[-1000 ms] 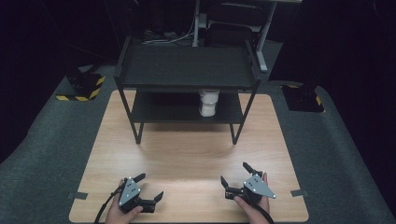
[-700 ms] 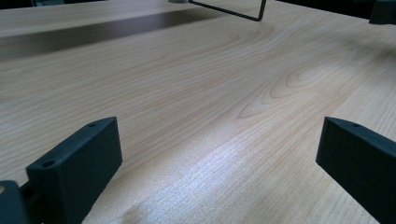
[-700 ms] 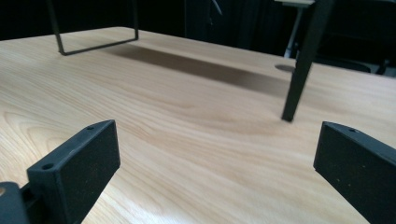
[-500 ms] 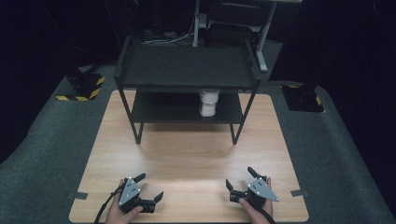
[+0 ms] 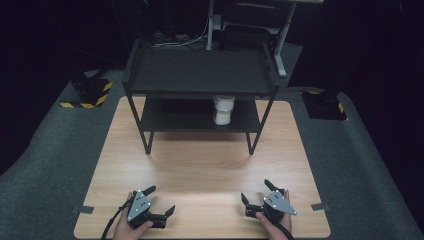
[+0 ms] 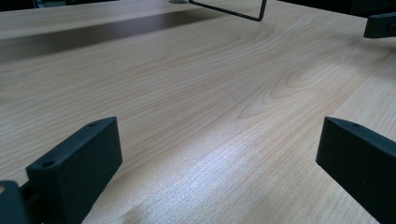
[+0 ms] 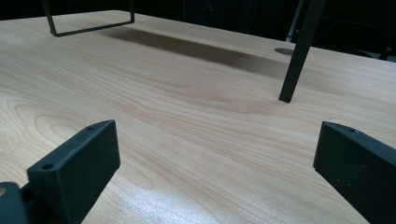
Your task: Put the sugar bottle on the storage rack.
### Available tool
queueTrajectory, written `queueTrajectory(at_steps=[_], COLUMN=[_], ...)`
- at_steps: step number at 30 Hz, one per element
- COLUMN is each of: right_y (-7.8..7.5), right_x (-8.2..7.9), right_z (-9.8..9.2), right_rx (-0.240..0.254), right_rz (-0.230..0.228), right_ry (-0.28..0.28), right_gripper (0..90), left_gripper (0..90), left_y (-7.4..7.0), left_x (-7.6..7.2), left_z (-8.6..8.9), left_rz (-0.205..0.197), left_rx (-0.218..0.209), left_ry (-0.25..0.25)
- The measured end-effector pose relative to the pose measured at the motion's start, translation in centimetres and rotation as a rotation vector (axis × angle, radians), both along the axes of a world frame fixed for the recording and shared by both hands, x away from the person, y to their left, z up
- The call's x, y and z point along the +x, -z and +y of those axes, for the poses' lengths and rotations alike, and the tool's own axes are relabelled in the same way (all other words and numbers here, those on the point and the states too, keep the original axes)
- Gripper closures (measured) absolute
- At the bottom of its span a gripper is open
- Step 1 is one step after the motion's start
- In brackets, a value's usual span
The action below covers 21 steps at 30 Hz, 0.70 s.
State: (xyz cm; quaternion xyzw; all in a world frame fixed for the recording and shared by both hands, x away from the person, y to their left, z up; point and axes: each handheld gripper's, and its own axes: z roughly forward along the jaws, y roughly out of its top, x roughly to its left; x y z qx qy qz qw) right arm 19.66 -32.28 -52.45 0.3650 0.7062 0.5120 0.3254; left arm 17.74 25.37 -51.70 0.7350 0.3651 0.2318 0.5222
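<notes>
Both grippers rest low on the near part of the wooden table (image 5: 200,165), each held in a hand. My left gripper (image 5: 161,200) is open, and nothing lies between its jaws in the left gripper view (image 6: 217,140). My right gripper (image 5: 255,190) is open too, its jaws wide apart over bare wood (image 7: 215,140). A black two-tier rack (image 5: 200,75) stands at the far side of the table. A white container (image 5: 223,110) sits on its lower shelf, partly hidden under the top shelf.
The rack's right front leg (image 7: 299,56) and a floor bar (image 7: 88,25) stand ahead of my right gripper. A jaw of the other gripper (image 6: 380,24) pokes in at the top right of the left gripper view. Grey carpet (image 5: 60,150) surrounds the table.
My right gripper has slid a little toward the near edge of the table. The left gripper has stayed where it was.
</notes>
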Motion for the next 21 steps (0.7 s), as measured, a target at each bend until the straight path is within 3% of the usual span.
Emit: queueTrajectory(at_steps=[21], right_y=[0.04], right_x=[-0.05], right_z=[0.09], right_rx=[0.000], right_rz=[-0.002], right_ry=[0.005], right_gripper=[0.0], left_gripper=[0.5], left_y=[0.15], left_x=[-0.06], left_z=[0.15], left_rz=[-0.006], left_rx=[-0.009], left_ry=[0.005])
